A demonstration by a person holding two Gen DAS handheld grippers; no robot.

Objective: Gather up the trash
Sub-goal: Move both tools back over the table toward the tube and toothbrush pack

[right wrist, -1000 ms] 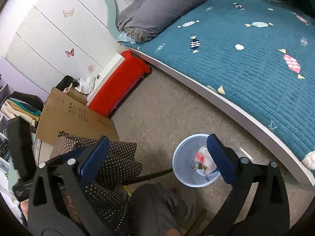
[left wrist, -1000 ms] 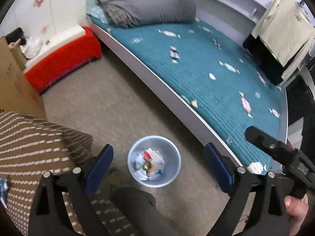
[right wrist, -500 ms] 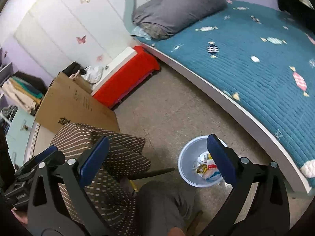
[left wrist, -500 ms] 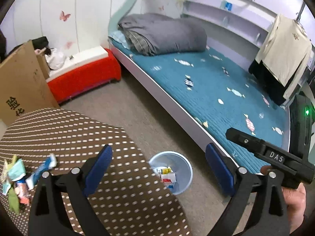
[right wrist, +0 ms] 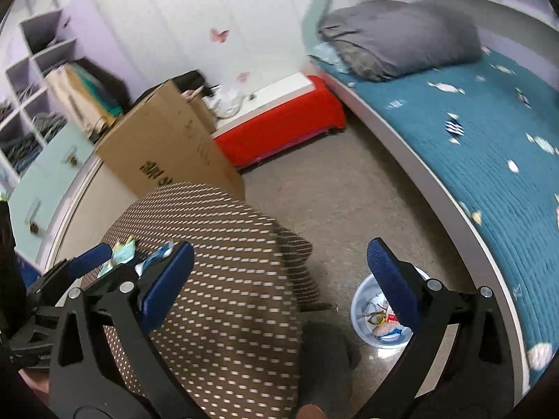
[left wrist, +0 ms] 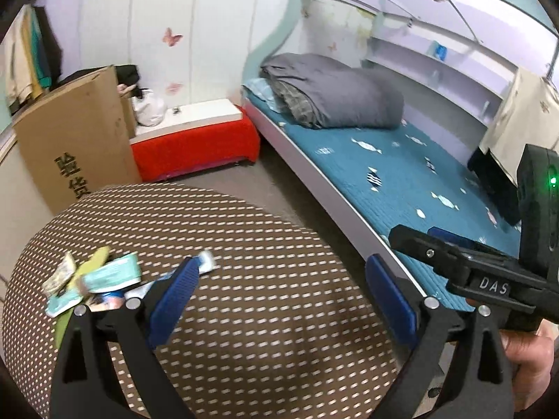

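A pile of wrappers and packets (left wrist: 94,279) lies at the left of a round table with a brown dotted cloth (left wrist: 244,244); it also shows in the right wrist view (right wrist: 132,255). My left gripper (left wrist: 283,296) is open and empty over the table, its left pad next to the pile. My right gripper (right wrist: 279,279) is open and empty, above the table's right edge. A pale blue bin (right wrist: 377,317) with trash in it stands on the floor below the right finger. The right gripper's body (left wrist: 489,272) shows at the right of the left wrist view.
A bed with a teal cover (left wrist: 401,181) and a grey duvet (left wrist: 332,94) runs along the right. A red bench (left wrist: 195,143) and a cardboard box (left wrist: 73,143) stand by the far wall. Shelves (right wrist: 38,80) are at the left.
Both grippers have lifted and tilted up from the bin and floor toward the table. The table top and the trash pile came into view; both grippers stayed open.
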